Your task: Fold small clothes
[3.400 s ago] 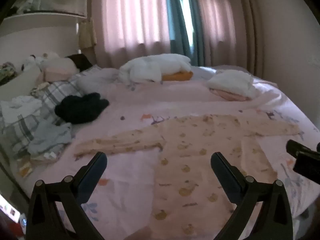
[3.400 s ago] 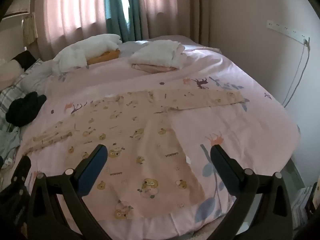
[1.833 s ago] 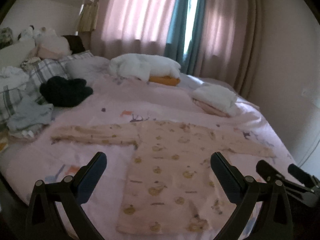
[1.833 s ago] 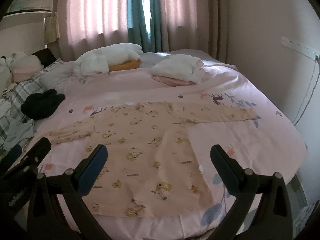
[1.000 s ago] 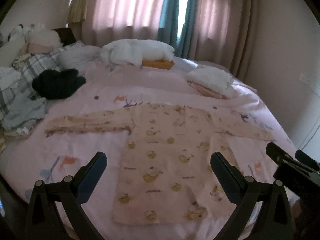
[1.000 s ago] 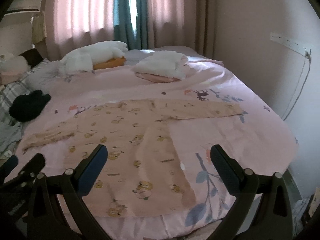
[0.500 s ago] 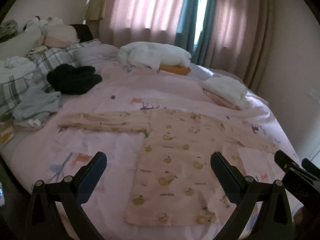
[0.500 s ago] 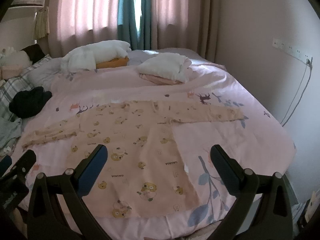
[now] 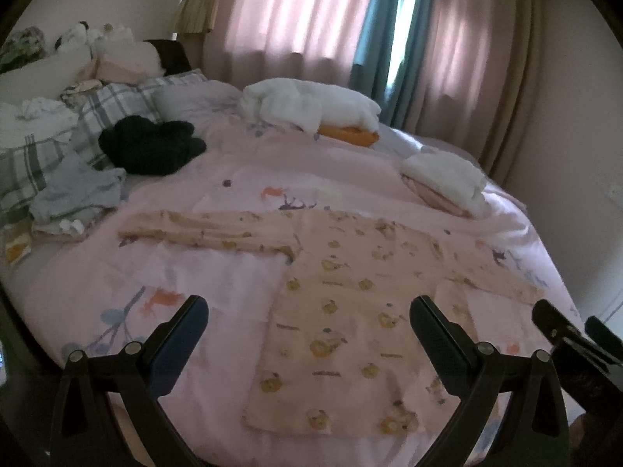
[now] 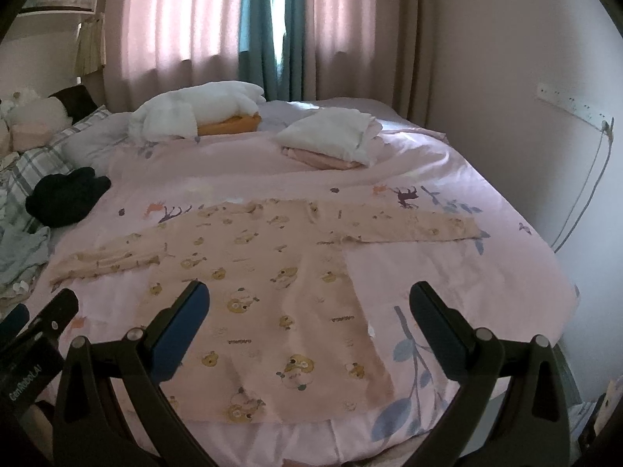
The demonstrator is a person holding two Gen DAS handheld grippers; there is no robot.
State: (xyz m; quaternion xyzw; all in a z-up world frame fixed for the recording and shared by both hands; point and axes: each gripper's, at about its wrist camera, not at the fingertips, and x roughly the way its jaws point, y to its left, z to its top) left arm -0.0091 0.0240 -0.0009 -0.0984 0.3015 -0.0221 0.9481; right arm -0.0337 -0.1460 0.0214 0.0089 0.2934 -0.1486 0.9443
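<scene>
A small peach long-sleeved top with bear prints (image 9: 342,295) lies flat on the pink bed sheet, both sleeves spread out sideways; it also shows in the right wrist view (image 10: 268,284). My left gripper (image 9: 309,323) is open and empty, held above the near edge of the bed over the top's left side. My right gripper (image 10: 309,315) is open and empty, above the top's lower right part. Each gripper's tip shows at the edge of the other's view.
A folded white and pink stack (image 10: 331,140) and a white bundle on an orange piece (image 10: 202,113) lie at the far side. A black garment (image 9: 150,144), a grey garment (image 9: 76,194) and plaid pillows (image 9: 35,155) lie at the left. A wall cable (image 10: 584,186) hangs at the right.
Both grippers have drifted about above the bed's near edge and the views shifted a little. The top has not moved. Both grippers stayed open.
</scene>
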